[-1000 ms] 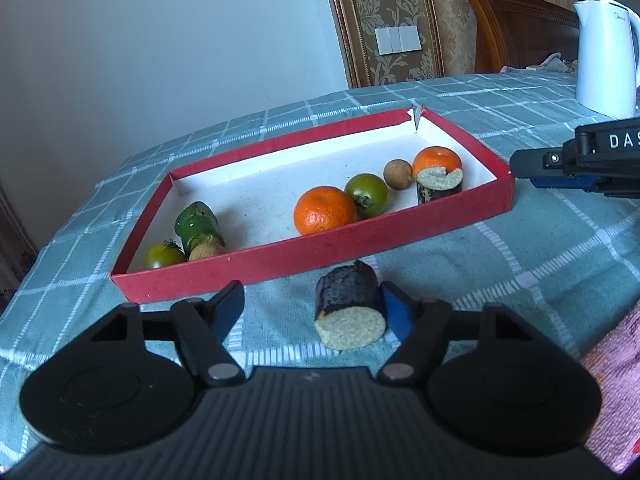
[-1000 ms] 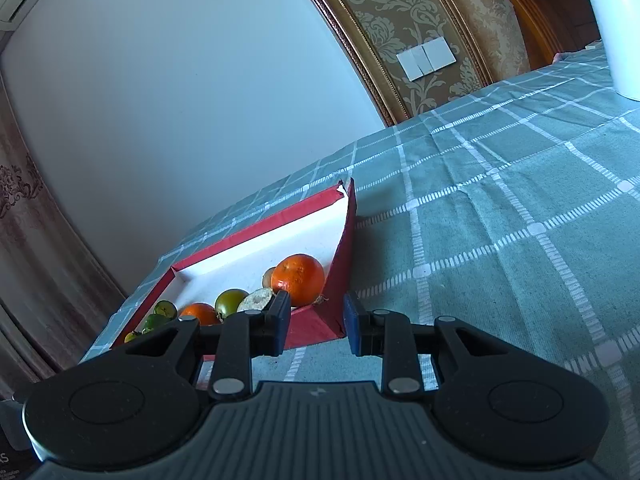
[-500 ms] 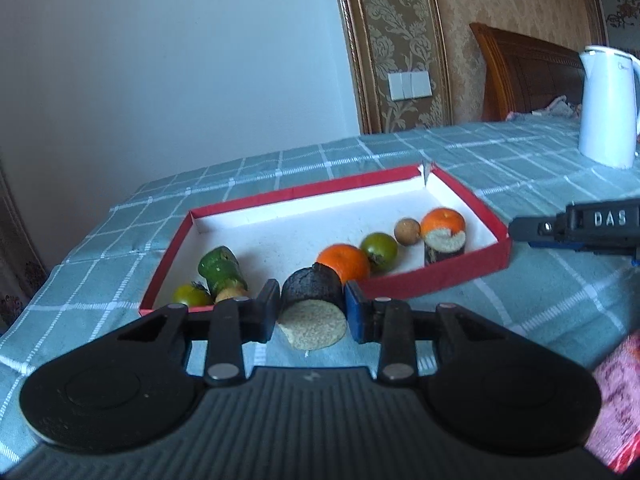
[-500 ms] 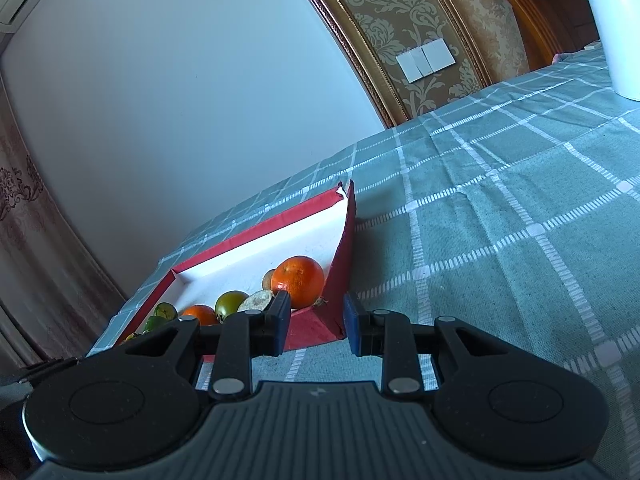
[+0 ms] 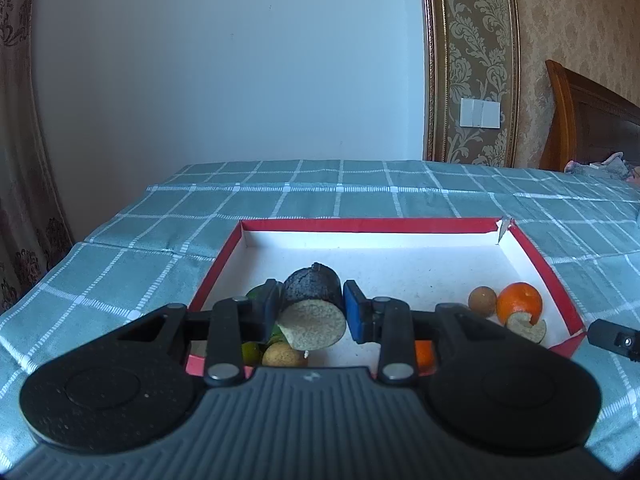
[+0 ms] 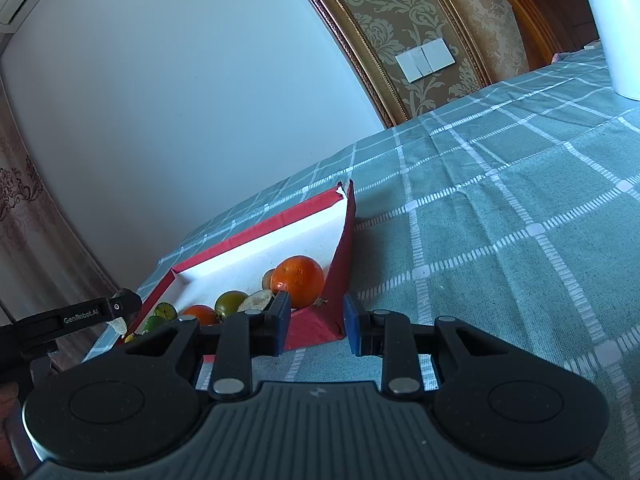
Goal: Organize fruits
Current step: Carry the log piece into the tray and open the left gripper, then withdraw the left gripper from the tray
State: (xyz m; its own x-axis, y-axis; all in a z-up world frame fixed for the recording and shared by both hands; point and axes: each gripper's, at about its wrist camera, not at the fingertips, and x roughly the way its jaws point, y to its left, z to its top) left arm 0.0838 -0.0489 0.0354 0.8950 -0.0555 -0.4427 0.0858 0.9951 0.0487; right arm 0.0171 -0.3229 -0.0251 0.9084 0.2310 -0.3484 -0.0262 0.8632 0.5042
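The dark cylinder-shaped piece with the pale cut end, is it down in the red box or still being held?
Held: the left tongs pinch the dark pale-ended cylinder above the red white-lined box, over the fruit.

You see the tray (image 5: 532, 248) lying on the tablecloth (image 5: 320, 196) | orange (image 5: 519, 303) in its near-right corner, small round fruit (image 5: 482, 301) just left of it | kettle (image 6: 612, 20) far right
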